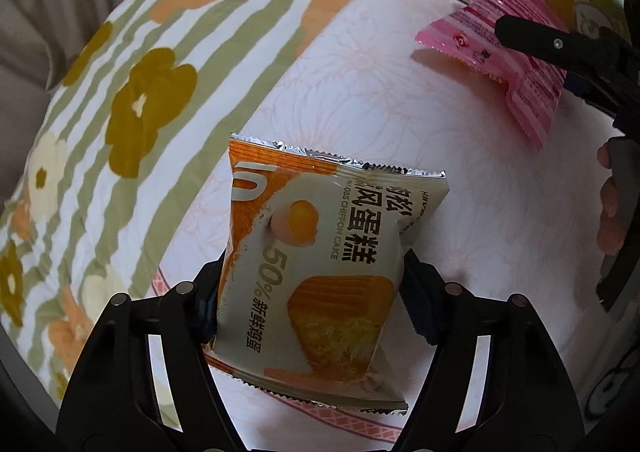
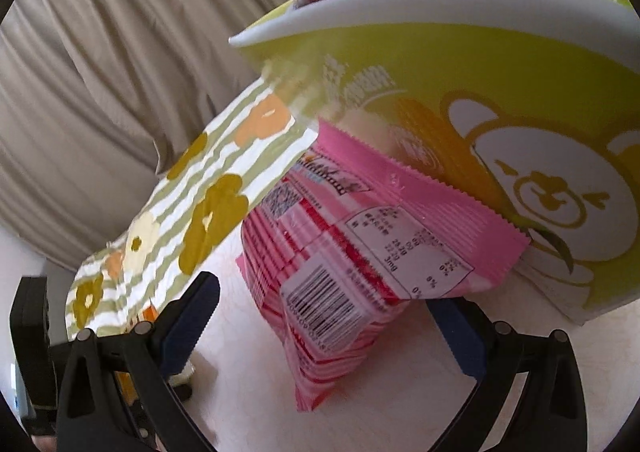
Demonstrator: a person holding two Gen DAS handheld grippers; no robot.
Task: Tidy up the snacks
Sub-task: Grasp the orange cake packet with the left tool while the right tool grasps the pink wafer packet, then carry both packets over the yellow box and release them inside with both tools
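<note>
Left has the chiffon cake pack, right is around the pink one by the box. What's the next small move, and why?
Probably close the right gripper: its jaws stand open on either side of the pink snack pack, which lies on the bed against the yellow-green snack box. The left gripper already clamps the chiffon cake pack, so it can wait.

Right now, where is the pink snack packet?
The pink snack packet sits centre in the right wrist view, between the open right claw's fingers, its top edge against the green bear box. In the left view it lies upper right.
</note>
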